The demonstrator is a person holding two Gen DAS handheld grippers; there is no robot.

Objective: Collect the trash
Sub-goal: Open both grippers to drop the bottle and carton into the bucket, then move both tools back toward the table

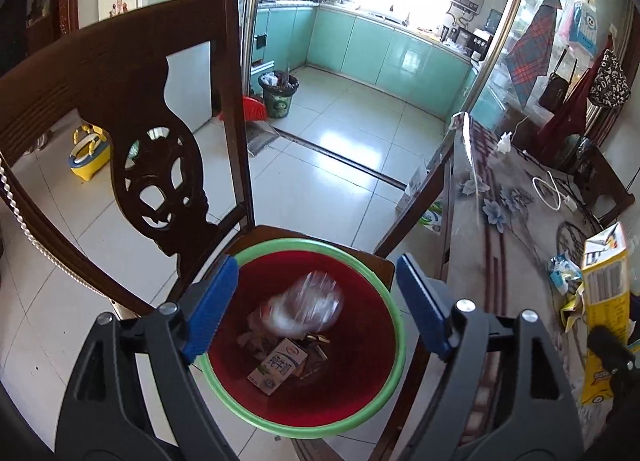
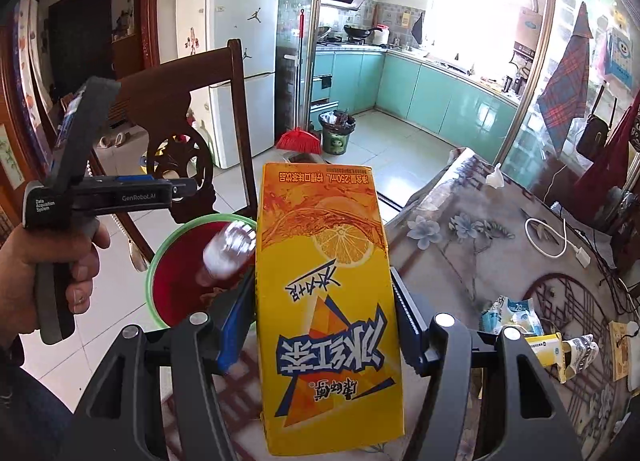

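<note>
Your right gripper point(image 2: 322, 321) is clamped on the yellow drink carton point(image 2: 326, 301), pads pressing its two narrow sides. The carton's long axis runs forward along the fingers, its far end toward the kitchen. Your left gripper point(image 1: 316, 301) stands wide with nothing between its jaws; a blurred clear plastic item point(image 1: 308, 305) is falling below it into the red bin point(image 1: 360, 381).

The bin, green-rimmed, sits on the seat of the dark wooden chair point(image 1: 132, 61), just beside the table point(image 2: 480, 261). From the right gripper it lies ahead and to the left, lower than the carton. The left gripper is the nearer one: it hangs directly over the bin mouth. A milk carton point(image 1: 278, 365) and scraps already lie inside.

Judged from this, the coming move is to carry the drink carton leftward over the rim. Your left hand point(image 2: 48, 273) and its gripper occupy that space; clear them first. Wrappers point(image 2: 516, 313) remain on the table to your right.
</note>
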